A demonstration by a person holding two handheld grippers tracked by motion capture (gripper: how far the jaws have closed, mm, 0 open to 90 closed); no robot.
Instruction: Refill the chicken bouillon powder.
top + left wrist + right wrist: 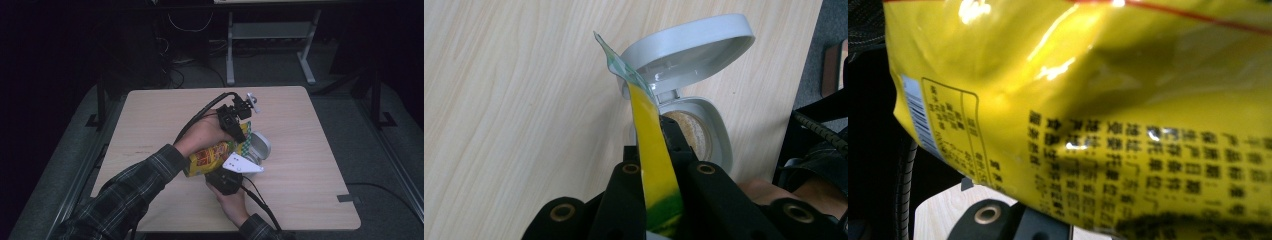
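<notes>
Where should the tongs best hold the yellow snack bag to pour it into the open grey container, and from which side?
Probably at its flat edges. The left tongs pinch the thin top seal of the yellow snack bag from above, beside the grey container; the right tongs take the lower end from the person's side.

Yellow snack bag (212, 156) lifted, tilted over table; grey container (259, 145) lid open.
</notes>
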